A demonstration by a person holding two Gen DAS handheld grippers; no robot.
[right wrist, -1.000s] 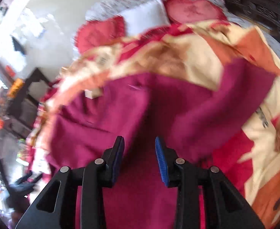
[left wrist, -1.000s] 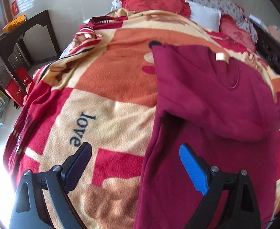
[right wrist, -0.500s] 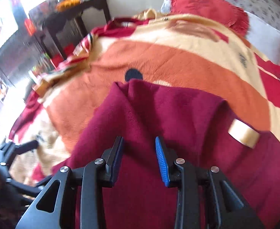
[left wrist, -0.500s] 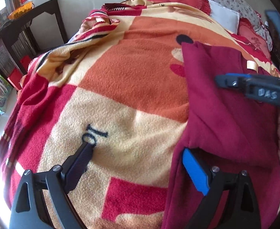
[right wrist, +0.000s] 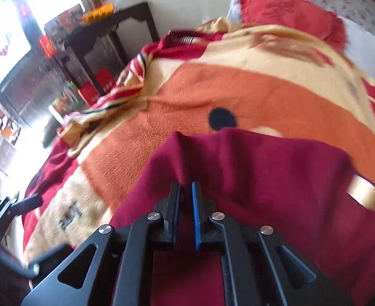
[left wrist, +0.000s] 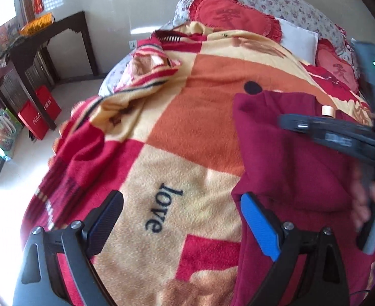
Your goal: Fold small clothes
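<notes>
Right gripper (right wrist: 186, 193): fingers (right wrist: 175, 199) drawn close together, pinching a raised fold of the maroon garment (right wrist: 264, 173) near its upper left corner. Left gripper (left wrist: 182, 219): fingers (left wrist: 257, 219) spread wide, gripping nothing; the blue finger lies at the garment's left edge, the dark one over the blanket (left wrist: 187, 132). The garment lies partly folded on the right side of the blanket, with a cream tag (right wrist: 364, 195) on its upper part. The blanket, patterned in orange, cream and red, bears the word "love" (left wrist: 163, 207) between the left fingers and covers a bed. Beyond it lie red cushions (left wrist: 228, 16) and a white pillow (left wrist: 299, 42). A dark wooden table (left wrist: 47, 30) stands by the wall at left, with red boxes (left wrist: 38, 112) on the floor beside it.
</notes>
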